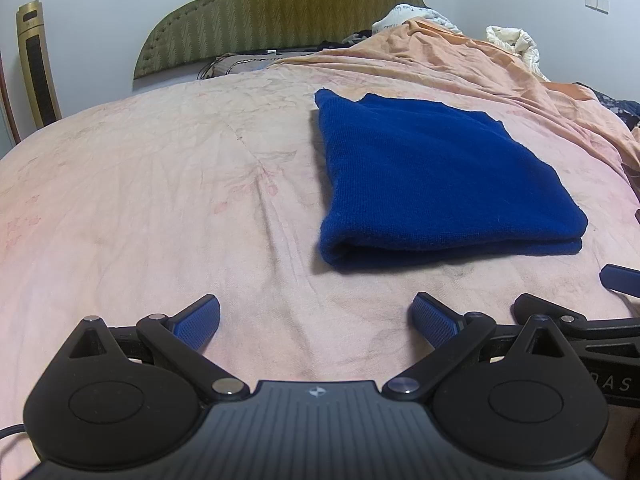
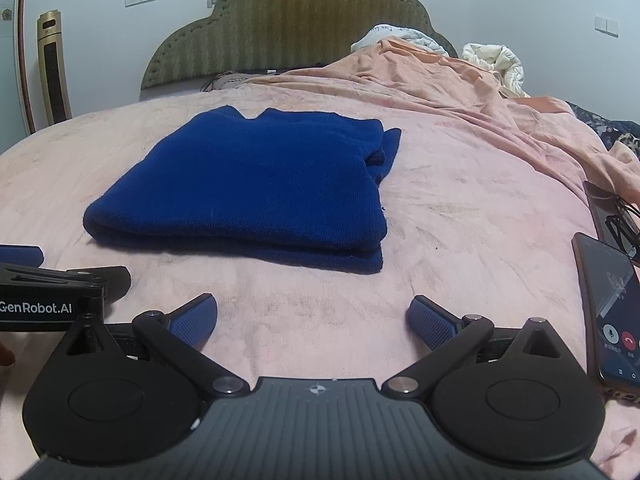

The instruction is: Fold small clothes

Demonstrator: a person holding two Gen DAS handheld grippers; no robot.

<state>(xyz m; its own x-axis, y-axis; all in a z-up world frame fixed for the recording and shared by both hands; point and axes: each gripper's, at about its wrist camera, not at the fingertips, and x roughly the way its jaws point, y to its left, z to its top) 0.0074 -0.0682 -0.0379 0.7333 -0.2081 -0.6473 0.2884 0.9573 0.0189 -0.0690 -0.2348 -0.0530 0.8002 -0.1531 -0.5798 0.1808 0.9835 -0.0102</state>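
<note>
A dark blue knit garment (image 1: 432,176) lies folded into a flat rectangle on the pink bedsheet (image 1: 160,200). In the left wrist view it is ahead and to the right. My left gripper (image 1: 316,324) is open and empty, low over the sheet, short of the garment's near edge. In the right wrist view the garment (image 2: 256,188) is ahead and slightly left. My right gripper (image 2: 312,322) is open and empty, just short of the garment. Each gripper shows at the edge of the other's view, the right one (image 1: 616,280) and the left one (image 2: 60,280).
A smartphone (image 2: 608,312) with a lit call screen lies on the sheet at the right, with a second dark device and glasses (image 2: 616,216) behind it. An orange blanket (image 2: 440,88) is bunched at the back right. A green headboard (image 2: 288,32) stands at the far end.
</note>
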